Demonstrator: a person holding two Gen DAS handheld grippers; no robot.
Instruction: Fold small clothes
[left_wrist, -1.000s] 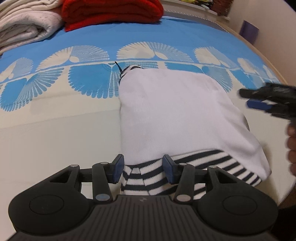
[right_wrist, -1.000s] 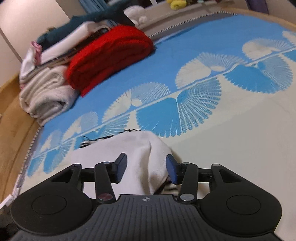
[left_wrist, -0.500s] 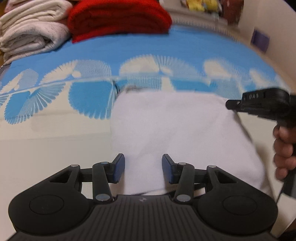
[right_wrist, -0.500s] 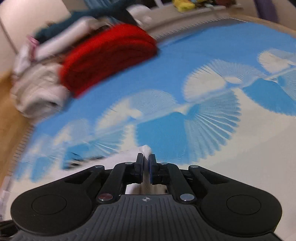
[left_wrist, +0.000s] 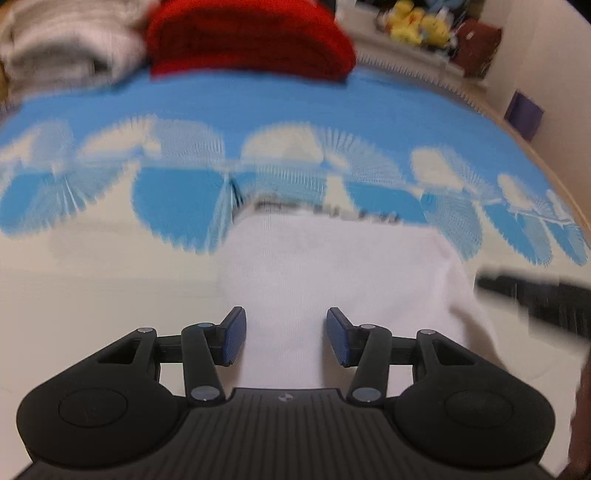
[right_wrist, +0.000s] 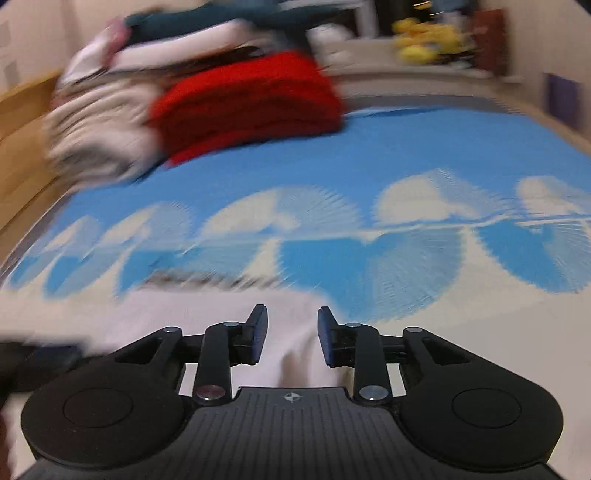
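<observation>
No words or labels clear enough to read; both views blurred. White folded garment (left_wrist: 332, 280) flat on the bed cover (left_wrist: 92, 295), in the pale part near the front edge, striped edge peeking out at its far side. Left tongs (left_wrist: 285, 335) open above the cloth, pinching nothing. Right tongs (right_wrist: 291, 335) just opened wider, cloth below the gap, not squeezed. Red folded pile (right_wrist: 251, 107) and pale towels (right_wrist: 96, 136) at the far left corner. Lots of bare cover left and right.

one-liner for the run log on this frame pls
stage: fold laid | garment: white garment flat on bedspread | left gripper: open, over near edge | right gripper: jaws just opened, nothing clamped
</observation>
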